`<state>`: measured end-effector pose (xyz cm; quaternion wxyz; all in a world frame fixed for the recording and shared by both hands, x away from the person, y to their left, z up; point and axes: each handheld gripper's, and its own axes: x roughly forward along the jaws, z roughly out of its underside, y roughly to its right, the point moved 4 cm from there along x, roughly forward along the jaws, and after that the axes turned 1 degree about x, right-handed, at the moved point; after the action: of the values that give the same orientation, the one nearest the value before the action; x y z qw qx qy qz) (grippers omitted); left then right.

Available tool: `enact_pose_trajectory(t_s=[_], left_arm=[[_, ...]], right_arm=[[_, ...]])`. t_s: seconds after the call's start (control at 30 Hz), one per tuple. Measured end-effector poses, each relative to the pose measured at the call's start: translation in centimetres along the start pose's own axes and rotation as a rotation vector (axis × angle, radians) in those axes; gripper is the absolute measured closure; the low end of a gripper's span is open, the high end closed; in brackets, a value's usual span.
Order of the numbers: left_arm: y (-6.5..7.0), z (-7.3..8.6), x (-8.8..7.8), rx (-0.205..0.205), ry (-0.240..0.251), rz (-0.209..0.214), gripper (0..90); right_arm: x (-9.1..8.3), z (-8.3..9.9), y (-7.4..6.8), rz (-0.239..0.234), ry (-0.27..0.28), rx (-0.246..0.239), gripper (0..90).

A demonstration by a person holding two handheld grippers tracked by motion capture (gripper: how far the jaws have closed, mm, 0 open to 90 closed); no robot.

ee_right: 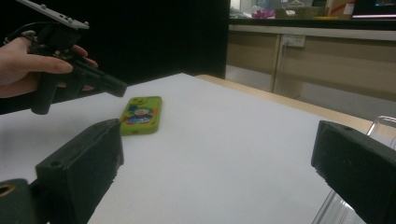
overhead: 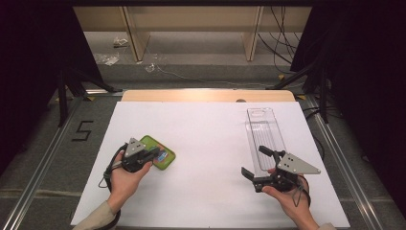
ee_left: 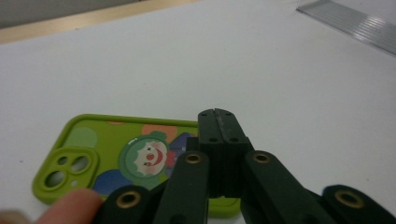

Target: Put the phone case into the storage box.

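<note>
A green phone case (overhead: 165, 155) with a clown picture lies flat, back up, on the left part of the white table sheet. My left gripper (overhead: 155, 153) is shut with nothing between its jaws, and its tip hangs over the case's near end. In the left gripper view the closed jaws (ee_left: 218, 116) cover part of the case (ee_left: 93, 154). My right gripper (overhead: 253, 160) stands open and empty at the right, beside the near end of a clear plastic tray (overhead: 263, 127). The right gripper view looks between its wide jaws (ee_right: 219, 149) toward the case (ee_right: 140, 114) and the left gripper (ee_right: 116, 87).
The white sheet (overhead: 206, 139) covers most of the table; a wooden strip (overhead: 206, 96) shows at its far edge. Metal rails (overhead: 335, 153) run along both sides. The clear tray's corner (ee_right: 384, 125) shows at the right of the right gripper view.
</note>
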<state>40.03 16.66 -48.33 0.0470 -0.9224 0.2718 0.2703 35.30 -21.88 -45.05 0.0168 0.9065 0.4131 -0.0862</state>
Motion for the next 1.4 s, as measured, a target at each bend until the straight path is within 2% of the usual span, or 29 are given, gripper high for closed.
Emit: enact_pose_trajectory(t_s=[0.1, 0.2, 0.23, 0.53, 0.73, 1.07, 1.4], left_arm=[[0.4, -0.3, 1.1, -0.009, -0.040, 0.013, 89.8], [0.7, -0.8, 2.4, -0.007, -0.073, 0.002, 89.8], [0.7, -0.9, 3.3, -0.003, -0.094, -0.007, 89.8], [1.0, -1.7, 6.1, 0.003, -0.139, -0.025, 89.8], [1.1, -1.6, 7.6, -0.009, -0.174, -0.026, 89.8], [1.3, -1.0, 8.4, 0.003, -0.220, -0.020, 89.9], [1.6, -0.7, 7.8, 0.030, -0.248, -0.006, 89.8]], right_arm=[[0.0, 0.0, 0.0, 0.000, 0.001, -0.001, 3.3], [0.0, 0.0, 0.1, 0.000, -0.002, 0.001, 3.3], [0.0, 0.0, 0.1, 0.001, 0.000, 0.001, 3.3], [0.0, 0.1, 0.1, 0.000, -0.006, 0.001, 3.3], [0.0, 0.1, 0.1, 0.003, -0.009, -0.001, 3.3], [0.1, 0.2, 0.0, 0.000, -0.012, -0.002, 3.3], [0.0, 0.1, 0.0, -0.001, -0.012, -0.002, 3.3]])
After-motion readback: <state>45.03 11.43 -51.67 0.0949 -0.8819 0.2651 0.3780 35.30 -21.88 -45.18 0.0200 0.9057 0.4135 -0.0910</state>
